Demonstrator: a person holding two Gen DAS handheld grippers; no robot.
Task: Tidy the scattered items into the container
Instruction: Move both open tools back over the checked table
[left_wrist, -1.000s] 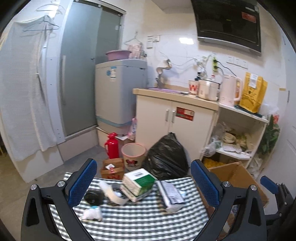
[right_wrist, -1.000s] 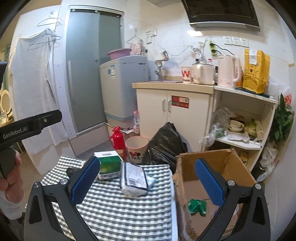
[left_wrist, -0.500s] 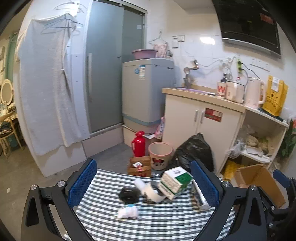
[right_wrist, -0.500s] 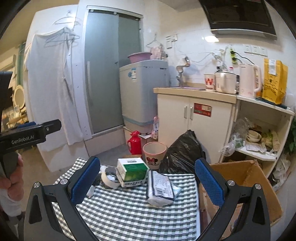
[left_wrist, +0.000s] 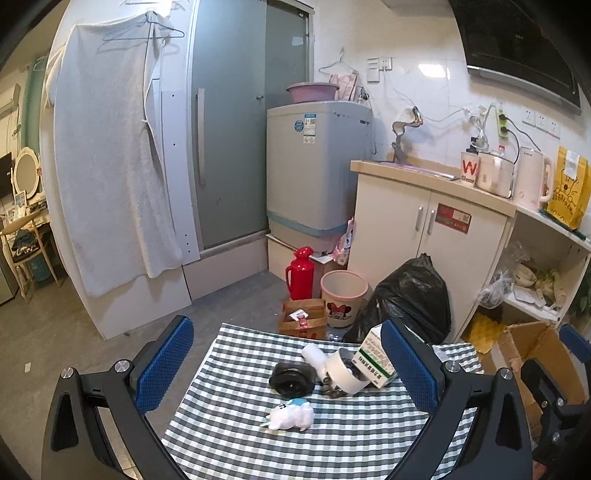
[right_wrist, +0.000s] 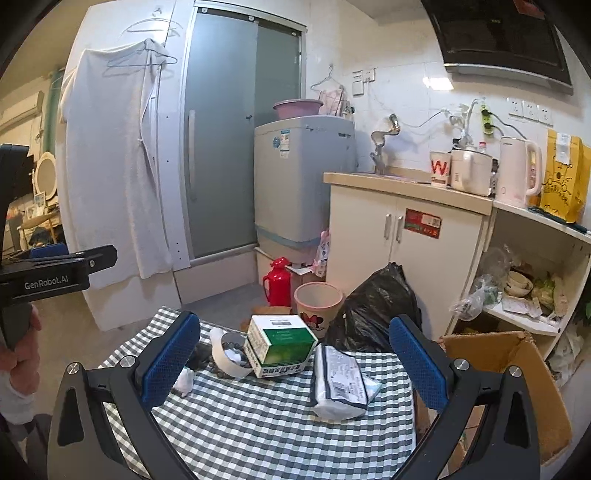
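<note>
The checked desk (right_wrist: 258, 417) carries a green-white box (right_wrist: 280, 345) at centre. A white packet (right_wrist: 341, 382) lies at 3 o'clock, a white bowl (right_wrist: 229, 354) at 9 o'clock.

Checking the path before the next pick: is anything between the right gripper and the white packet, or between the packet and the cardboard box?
Nothing visible. The open right gripper faces the packet directly, and the box stands right beside it.

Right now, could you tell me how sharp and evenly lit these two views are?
Left wrist view: sharp, strong fisheye bending at the edges, glare on the wall tiles. Right wrist view: equally sharp, the white packet and green box crisp, dark corners, glare beneath the range hood.
</note>
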